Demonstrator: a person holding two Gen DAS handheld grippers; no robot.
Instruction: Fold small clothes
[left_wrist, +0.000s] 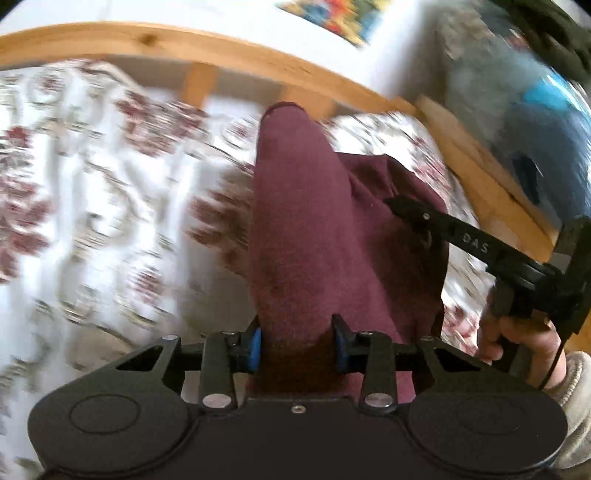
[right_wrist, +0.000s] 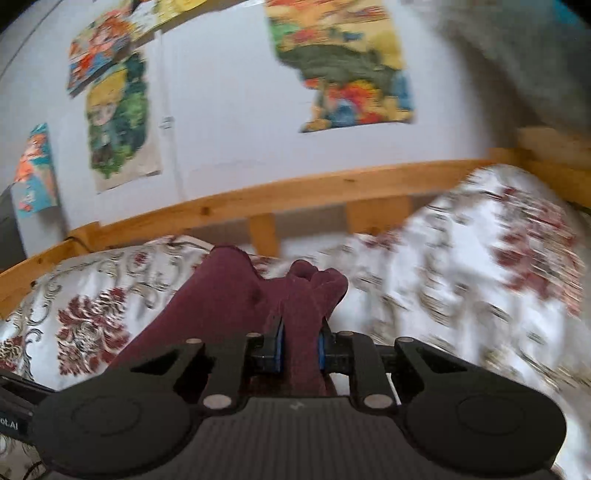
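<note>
Item 1, bed: flowered cover filling both views from 9 to 3 o'clock; this is my folding surface.

Item 2, wooden rail: runs across at 12 o'clock behind the bed, with posters on the wall above.

Item 3, maroon garment: small, soft, bunched. It hangs between my two claws, rising from 6 o'clock towards 12 in both views, with the far end near the cover; I cannot tell whether it touches.

Item 4, my right claw: clamped on a gathered fold of the garment, pads pressing the cloth from both sides.

Item 5, my left claw: clamped on a thicker band of the same garment. The right claw's finger shows at 3 o'clock, buried in cloth.

Handling note, my judgement: keep both grips firm, draw my hands apart until the edge between them is taut and level, then lay the garment flat before folding. Bunched cloth may slip.
</note>
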